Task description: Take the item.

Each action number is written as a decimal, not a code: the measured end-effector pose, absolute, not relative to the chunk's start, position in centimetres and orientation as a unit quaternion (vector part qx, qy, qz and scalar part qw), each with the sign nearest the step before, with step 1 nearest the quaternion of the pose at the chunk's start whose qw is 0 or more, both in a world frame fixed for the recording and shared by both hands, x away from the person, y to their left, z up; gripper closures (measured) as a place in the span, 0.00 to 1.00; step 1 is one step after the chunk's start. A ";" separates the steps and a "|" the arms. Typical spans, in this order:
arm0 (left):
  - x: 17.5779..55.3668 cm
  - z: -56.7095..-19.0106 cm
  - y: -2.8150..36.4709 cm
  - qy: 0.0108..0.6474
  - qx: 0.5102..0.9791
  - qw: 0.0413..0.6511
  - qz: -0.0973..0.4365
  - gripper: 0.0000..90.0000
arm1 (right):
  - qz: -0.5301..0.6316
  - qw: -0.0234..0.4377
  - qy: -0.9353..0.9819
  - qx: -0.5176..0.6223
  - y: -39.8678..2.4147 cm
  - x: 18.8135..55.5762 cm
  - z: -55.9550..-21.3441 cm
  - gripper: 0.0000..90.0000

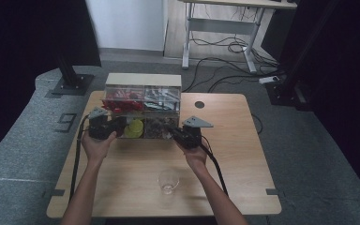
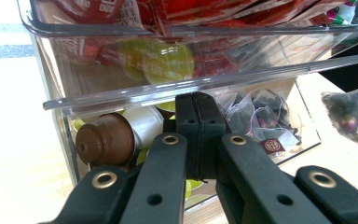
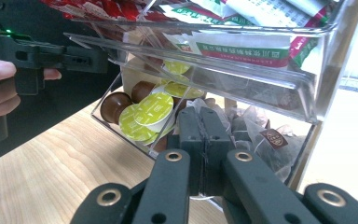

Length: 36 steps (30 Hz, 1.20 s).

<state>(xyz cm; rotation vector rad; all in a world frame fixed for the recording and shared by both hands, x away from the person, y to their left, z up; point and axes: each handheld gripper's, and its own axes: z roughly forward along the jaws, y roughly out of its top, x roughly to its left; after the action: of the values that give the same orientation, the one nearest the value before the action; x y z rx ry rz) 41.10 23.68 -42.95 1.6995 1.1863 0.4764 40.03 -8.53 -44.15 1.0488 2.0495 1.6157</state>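
Observation:
A clear drawer organizer (image 1: 143,79) stands at the back middle of the wooden table (image 1: 122,187). Its upper drawers hold red sachets (image 1: 122,96) and paper packets (image 3: 242,46). The lower left drawer holds coffee capsules (image 2: 105,140), some with green lids (image 3: 154,112). Mesh tea bags (image 2: 256,116) fill the lower right drawer. My left gripper (image 2: 200,105) is shut at the front of the capsule drawer, just under the upper drawer's rim (image 2: 121,95). At the tea bag drawer, my right gripper (image 3: 204,116) is shut, and a tea bag (image 2: 349,112) hangs by it outside the box.
A clear plastic cup (image 1: 168,182) stands upright near the table's front edge, between the forearms. A round cable hole (image 1: 199,104) is in the tabletop to the right of the organizer. Desk legs and cables (image 1: 229,47) lie on the floor beyond.

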 end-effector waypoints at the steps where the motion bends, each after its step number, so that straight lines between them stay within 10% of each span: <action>1: 41.1 -43.0 23.7 0.488 0.699 0.486 0.196 1.00 | 0.566 0.164 0.719 0.368 -8.6 39.9 -44.1 0.98; 36: 41.1 -42.9 23.6 0.487 0.699 0.485 0.197 1.00 | 0.585 0.161 0.713 0.351 -11.6 35.3 -44.1 0.98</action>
<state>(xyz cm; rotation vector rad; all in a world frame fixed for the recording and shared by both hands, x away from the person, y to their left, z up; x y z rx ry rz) 41.06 23.57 -42.95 1.7007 1.1860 0.4790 35.31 -11.63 -44.14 1.0018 2.0359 1.6707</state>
